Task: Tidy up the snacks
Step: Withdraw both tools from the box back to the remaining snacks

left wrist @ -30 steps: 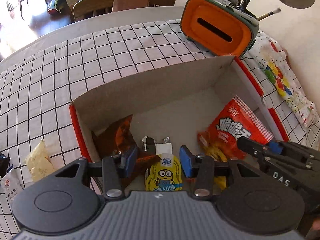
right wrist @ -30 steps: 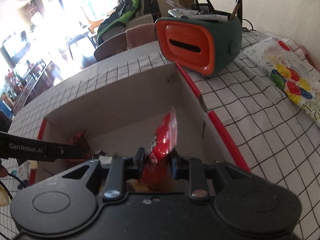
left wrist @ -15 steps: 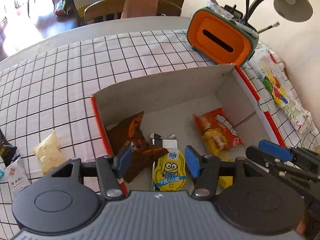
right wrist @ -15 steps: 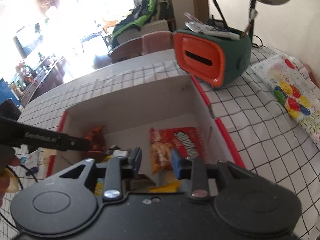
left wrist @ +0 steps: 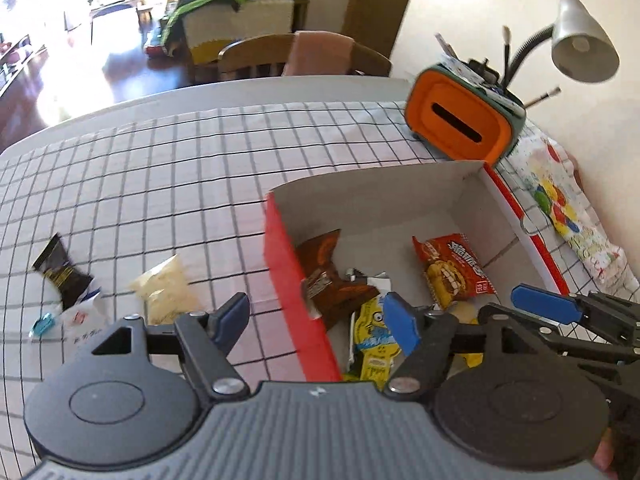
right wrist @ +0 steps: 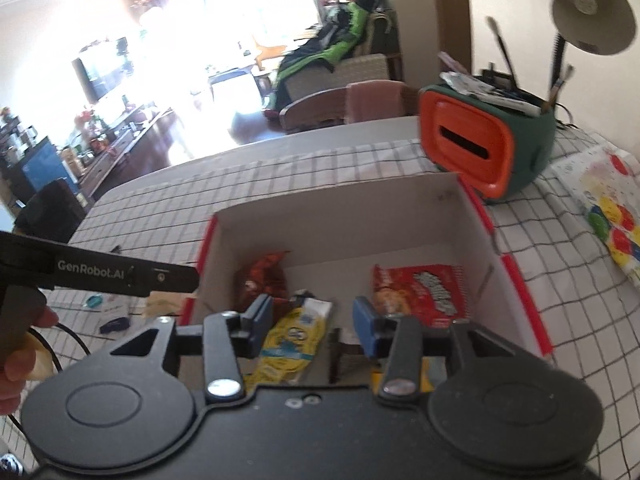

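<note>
**Light, crinkly packets: some in the box, some waiting on the cloth**

Nearest to the cameras, the left gripper (left wrist: 320,318) has its blue-padded fingers (left wrist: 400,322) apart and opening, with nothing between them; it hangs over the left wall of the red cardboard box with the white inside (left wrist: 294,292). The right gripper (right wrist: 310,326) is also opening, and it is empty too, above the box floor.

Inside the box lie a yellow cartoon-printed packet (right wrist: 294,338), a brown foil packet (left wrist: 330,276) and a red crisp bag (right wrist: 420,292), all flat and loose.

On the checked tabletop (left wrist: 180,184), left of the box, a pale yellow transparent pouch (left wrist: 166,292) lies near, then a white sachet (left wrist: 84,324), a small teal candy (left wrist: 42,325) and a black and gold wrapper (left wrist: 60,270).

I judge all these to be very light, soft and a little slippery, and the contents may break if squeezed. The best hold is probably on a sealed edge or corner, with a gentle pinch, because a flat pouch gives little height to catch.

Farther back stands an orange and green desk organiser (left wrist: 464,128), with a grey desk lamp (left wrist: 582,44) behind it.
</note>
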